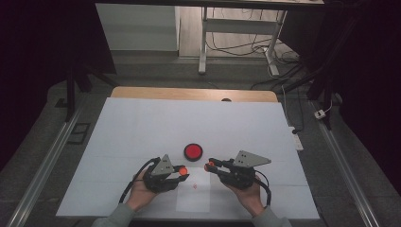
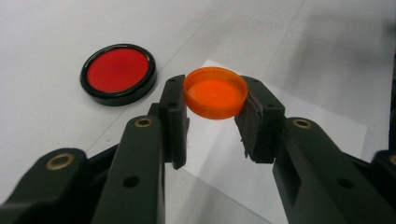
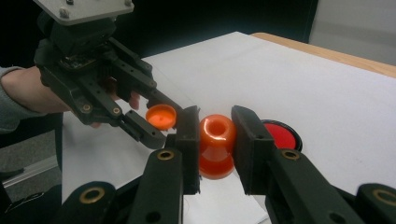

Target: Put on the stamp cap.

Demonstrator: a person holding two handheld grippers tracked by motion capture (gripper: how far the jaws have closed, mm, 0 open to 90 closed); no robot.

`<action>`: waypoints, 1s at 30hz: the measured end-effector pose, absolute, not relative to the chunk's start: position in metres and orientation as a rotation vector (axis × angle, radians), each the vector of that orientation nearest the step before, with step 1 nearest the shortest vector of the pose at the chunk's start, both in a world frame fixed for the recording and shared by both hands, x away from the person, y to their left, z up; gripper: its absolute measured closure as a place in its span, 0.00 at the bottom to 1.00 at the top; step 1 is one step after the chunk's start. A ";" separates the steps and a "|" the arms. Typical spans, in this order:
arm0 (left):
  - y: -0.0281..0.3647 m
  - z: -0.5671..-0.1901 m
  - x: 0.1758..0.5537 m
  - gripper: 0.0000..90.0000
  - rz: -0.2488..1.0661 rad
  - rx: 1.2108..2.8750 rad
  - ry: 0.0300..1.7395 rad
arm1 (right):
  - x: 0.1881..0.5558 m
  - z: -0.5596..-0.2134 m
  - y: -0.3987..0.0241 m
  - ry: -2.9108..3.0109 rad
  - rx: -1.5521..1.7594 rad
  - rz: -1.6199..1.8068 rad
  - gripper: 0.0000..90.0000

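I see a small orange cap [image 2: 215,93] pinched by its edges between my left tongs [image 2: 215,109], held up off the counter with its hollow side facing the camera in the left gripper view. In the high view the orange cap [image 1: 182,170] sits just below the middle of the picture, at about 6 o'clock from a round red disc [image 1: 193,151] with a black rim. My right tongs [image 3: 215,140] are squeezed shut on a small orange bottle [image 3: 216,145], gripping it around its neck, with its open mouth facing the camera. The bottle [image 1: 211,165] is near the cap and sits at about 3 o'clock from it in the high view, with a little gap between them, so they are not touching. In the right gripper view the left tongs [image 3: 159,122] hold the cap [image 3: 161,116] at about 9 o'clock from the bottle's mouth. The red disc [image 2: 117,73] lies flat on the white counter [image 1: 142,127], at about 10 o'clock from the cap in the left gripper view. A thin white sheet [image 1: 194,198] lies on the counter under my tongs.
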State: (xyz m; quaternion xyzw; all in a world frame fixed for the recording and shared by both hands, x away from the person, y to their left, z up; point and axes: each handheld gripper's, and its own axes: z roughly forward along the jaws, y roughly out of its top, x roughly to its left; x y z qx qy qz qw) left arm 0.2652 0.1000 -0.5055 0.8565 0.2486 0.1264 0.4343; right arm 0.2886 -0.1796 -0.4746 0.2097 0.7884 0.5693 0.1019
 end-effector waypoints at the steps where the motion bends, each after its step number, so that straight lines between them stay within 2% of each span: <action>1: 0.098 -0.506 0.265 0.71 0.312 2.135 0.615 | 0.289 -0.475 -0.179 2.328 0.619 1.681 0.80; 30: 0.065 -0.510 0.269 0.71 0.270 2.172 0.549 | 0.288 -0.476 -0.177 2.339 0.612 1.681 0.80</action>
